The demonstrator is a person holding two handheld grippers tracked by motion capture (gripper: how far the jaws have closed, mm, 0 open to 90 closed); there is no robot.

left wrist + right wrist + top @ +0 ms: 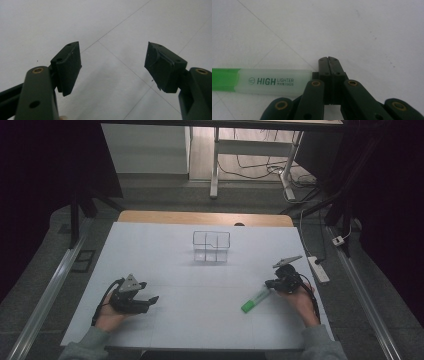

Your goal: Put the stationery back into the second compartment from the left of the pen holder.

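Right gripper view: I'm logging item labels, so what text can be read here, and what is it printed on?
"HIGH LIGHTER" on the pale barrel of the green highlighter, beside a small round logo.
A small line under "LIGHTER" is too small to read surely.

One green highlighter (256, 300), one clear divided box (211, 247), two grippers, one white table (165, 270).
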